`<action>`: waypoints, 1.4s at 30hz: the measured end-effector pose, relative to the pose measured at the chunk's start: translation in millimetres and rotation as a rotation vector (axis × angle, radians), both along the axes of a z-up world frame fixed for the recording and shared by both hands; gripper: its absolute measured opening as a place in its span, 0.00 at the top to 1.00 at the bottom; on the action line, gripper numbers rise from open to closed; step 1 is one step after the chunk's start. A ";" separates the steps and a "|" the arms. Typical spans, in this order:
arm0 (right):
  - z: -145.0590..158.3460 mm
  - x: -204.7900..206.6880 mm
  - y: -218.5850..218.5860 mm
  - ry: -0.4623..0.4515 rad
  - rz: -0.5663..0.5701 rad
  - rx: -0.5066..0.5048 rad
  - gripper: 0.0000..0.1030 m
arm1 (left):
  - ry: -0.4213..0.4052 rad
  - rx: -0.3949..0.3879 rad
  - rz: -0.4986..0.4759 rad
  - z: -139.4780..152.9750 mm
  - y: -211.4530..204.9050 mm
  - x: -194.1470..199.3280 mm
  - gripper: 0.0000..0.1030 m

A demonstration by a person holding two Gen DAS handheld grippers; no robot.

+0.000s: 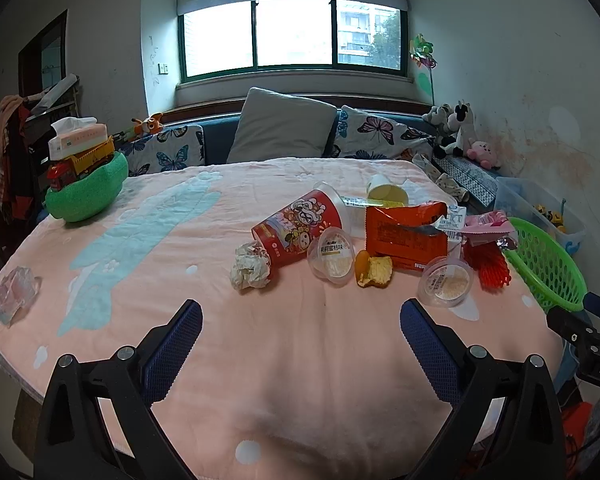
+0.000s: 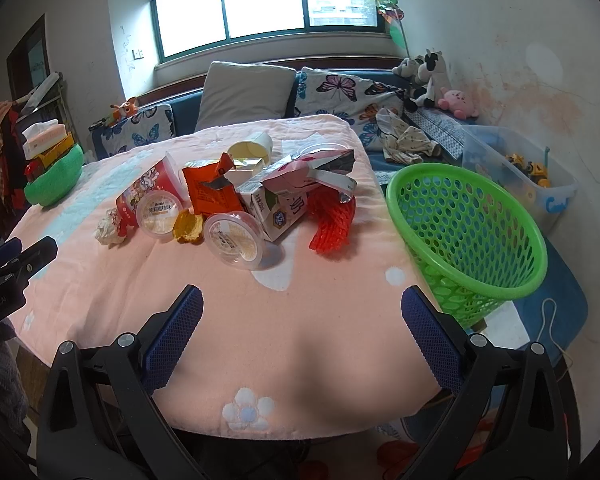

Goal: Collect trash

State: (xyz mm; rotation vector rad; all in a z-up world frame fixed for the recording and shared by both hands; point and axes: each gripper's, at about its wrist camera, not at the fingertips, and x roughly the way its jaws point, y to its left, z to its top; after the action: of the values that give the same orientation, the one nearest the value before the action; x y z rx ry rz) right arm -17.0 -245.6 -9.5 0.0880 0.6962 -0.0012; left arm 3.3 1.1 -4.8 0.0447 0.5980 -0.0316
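A pile of trash lies on the pink table cloth [image 1: 292,360]: a red paper cup [image 1: 300,224] on its side, a crumpled tissue [image 1: 250,266], two clear jelly cups [image 1: 332,258] [image 2: 234,240], an orange snack bag [image 1: 406,234], a milk carton [image 2: 278,208], red foam net [image 2: 332,220] and a pink wrapper [image 2: 320,168]. A green mesh basket [image 2: 468,236] stands at the table's right edge. My left gripper [image 1: 300,316] is open and empty, short of the pile. My right gripper [image 2: 300,304] is open and empty, left of the basket.
A crumpled plastic wrapper [image 1: 14,300] lies at the table's left edge. A green bowl with a toy truck and tissue box [image 1: 84,184] sits at the far left. A sofa with pillows [image 1: 280,128] stands behind. A clear toy bin [image 2: 516,168] is at the right.
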 end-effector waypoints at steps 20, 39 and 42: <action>-0.3 2.9 0.4 0.006 0.002 0.000 0.04 | 0.007 0.000 0.001 -2.3 -1.0 -1.2 0.07; -3.1 14.5 -1.0 0.019 0.014 -0.003 0.04 | 0.026 0.007 -0.004 0.8 -3.1 18.8 0.07; -2.8 19.1 -2.7 0.024 0.017 -0.003 0.04 | 0.028 0.008 -0.002 1.2 -3.5 23.0 0.07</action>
State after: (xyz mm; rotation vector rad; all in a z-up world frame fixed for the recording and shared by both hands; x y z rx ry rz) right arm 2.1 -248.3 -12.3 0.0796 0.7205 0.0130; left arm 26.3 -2.3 -3.6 0.0525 0.6260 -0.0317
